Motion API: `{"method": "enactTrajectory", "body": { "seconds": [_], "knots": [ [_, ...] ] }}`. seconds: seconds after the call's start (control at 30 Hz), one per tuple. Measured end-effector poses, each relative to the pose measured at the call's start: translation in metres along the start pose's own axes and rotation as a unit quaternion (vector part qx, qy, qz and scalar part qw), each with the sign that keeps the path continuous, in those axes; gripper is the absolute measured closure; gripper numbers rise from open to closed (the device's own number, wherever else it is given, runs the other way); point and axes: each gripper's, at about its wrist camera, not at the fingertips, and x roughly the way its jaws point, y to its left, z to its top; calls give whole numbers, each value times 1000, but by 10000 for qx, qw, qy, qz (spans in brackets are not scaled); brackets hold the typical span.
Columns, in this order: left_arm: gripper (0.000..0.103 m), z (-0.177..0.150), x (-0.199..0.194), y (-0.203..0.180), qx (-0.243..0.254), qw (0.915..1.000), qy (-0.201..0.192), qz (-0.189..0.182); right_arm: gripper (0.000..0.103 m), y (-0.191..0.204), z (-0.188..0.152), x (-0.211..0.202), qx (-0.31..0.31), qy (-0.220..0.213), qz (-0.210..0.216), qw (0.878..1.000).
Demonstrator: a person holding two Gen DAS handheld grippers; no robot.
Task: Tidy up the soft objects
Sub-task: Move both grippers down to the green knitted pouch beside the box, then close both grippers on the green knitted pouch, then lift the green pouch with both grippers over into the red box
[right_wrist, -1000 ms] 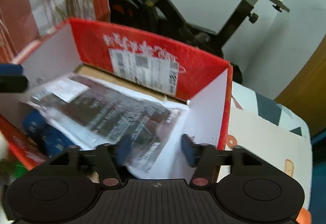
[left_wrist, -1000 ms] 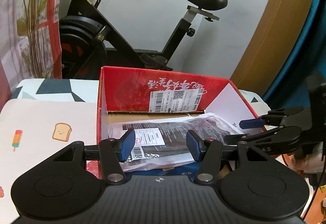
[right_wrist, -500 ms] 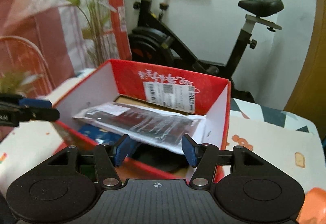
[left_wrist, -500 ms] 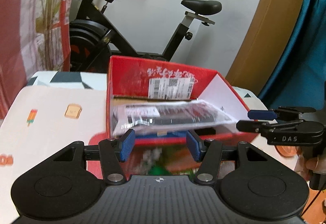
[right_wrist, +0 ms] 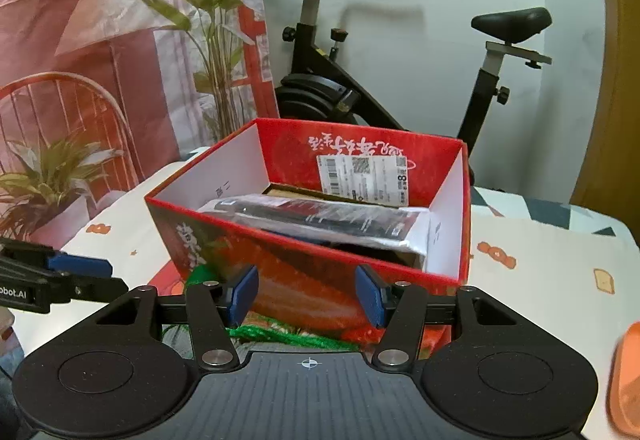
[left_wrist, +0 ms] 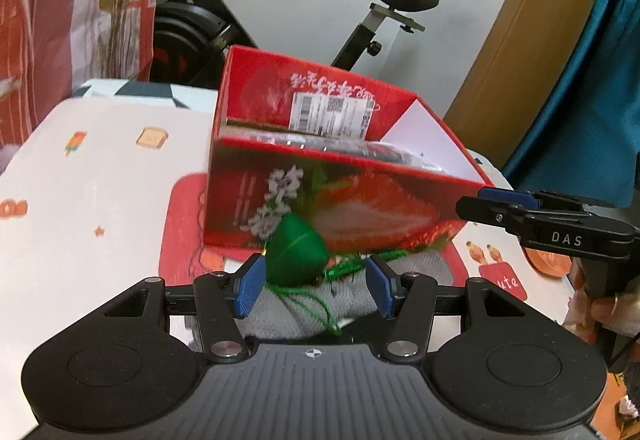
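left tool [left_wrist: 315,290]: jaws apart, nothing clamped, green pouch [left_wrist: 297,255] sits between the pads on grey cloth [left_wrist: 420,267]
right tool [right_wrist: 307,296]: apart too, empty
snag risk: pouch's cord [left_wrist: 316,306] could catch
red box [left_wrist: 332,191]: just behind on the bench [left_wrist: 80,199], easy to bump

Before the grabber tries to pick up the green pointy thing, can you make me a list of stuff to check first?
1. Left gripper open with nothing pinched: ok.
2. Green pouch sitting between the jaws: ok, though the pads are not touching it.
3. Its green cord free of tangles: cannot tell; it trails over the grey cloth.
4. Red box open on top: ok.
5. Room left in the box: cannot tell; a wrapped dark packet lies across the top.
6. Right gripper out of the way: ok; it is open, holds nothing and faces the box front.
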Motion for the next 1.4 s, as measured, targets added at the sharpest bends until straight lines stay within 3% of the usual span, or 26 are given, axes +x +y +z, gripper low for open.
{"method": "enactTrajectory", "body": {
  "seconds": [0.2, 0.33, 0.53, 0.8, 1.03, 1.4],
  "knots": [
    [45, -10, 3, 7, -42, 9999, 94, 43, 58, 9, -21, 2, -27, 111, 55, 9999],
    [55, -10, 12, 13, -119, 9998, 165, 33, 60, 16, -32, 14, -102, 227, 131, 9996],
    [56, 0, 27, 26, -270, 9993, 256, 63, 61, 28, -41, 41, -172, 370, 276, 9988],
    [55, 21, 55, 31, -362, 9979, 404, -346, 60, 52, -40, 73, -399, 510, 626, 9959],
    [55, 25, 79, 38, -582, 9954, 589, -487, 61, 71, -40, 91, -713, 641, 859, 9917],
    [55, 22, 99, 41, -678, 9923, 737, -735, 60, 75, -38, 116, -409, 827, 955, 9911]
  ]
}}
